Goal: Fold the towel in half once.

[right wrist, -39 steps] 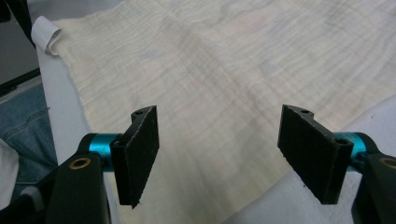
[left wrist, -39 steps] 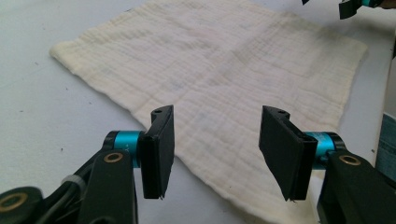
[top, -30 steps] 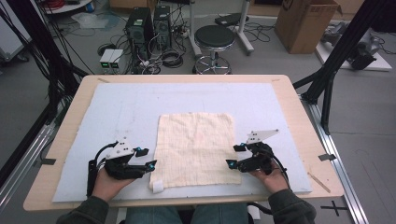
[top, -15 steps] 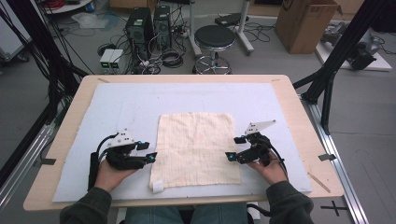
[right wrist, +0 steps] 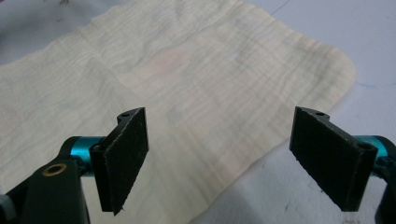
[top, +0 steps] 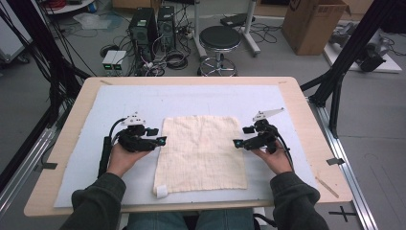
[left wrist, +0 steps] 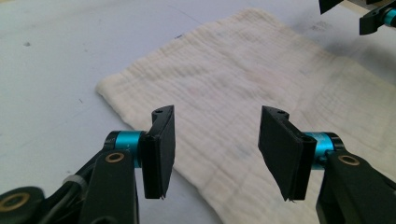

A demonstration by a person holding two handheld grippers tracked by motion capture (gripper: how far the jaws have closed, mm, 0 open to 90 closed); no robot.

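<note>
A cream square cloth (top: pixel 201 153) lies flat on the pale mat (top: pixel 191 98), its near-left corner (top: pixel 162 191) curled up. My left gripper (top: pixel 161 140) sits at the cloth's left edge, pointing inward. In the left gripper view the left gripper (left wrist: pixel 215 154) is open over the cloth (left wrist: pixel 243 79), gripping nothing. My right gripper (top: pixel 238 143) is at the cloth's right edge, facing the left one. The right gripper (right wrist: pixel 219 158) stands open wide above the cloth's (right wrist: pixel 187 70) edge; its jaws have just been opening, with nothing pinched between them.
The wooden table (top: pixel 306 124) shows around the mat. Behind it on the floor are a black stool (top: pixel 219 38), computer towers (top: pixel 153 24), cables and a cardboard box (top: pixel 313 21). Black frame posts (top: pixel 344 62) stand at both sides.
Both hands have slid away from the person along the cloth's side edges, from near its front corners to about mid-length. The cloth has not moved.
</note>
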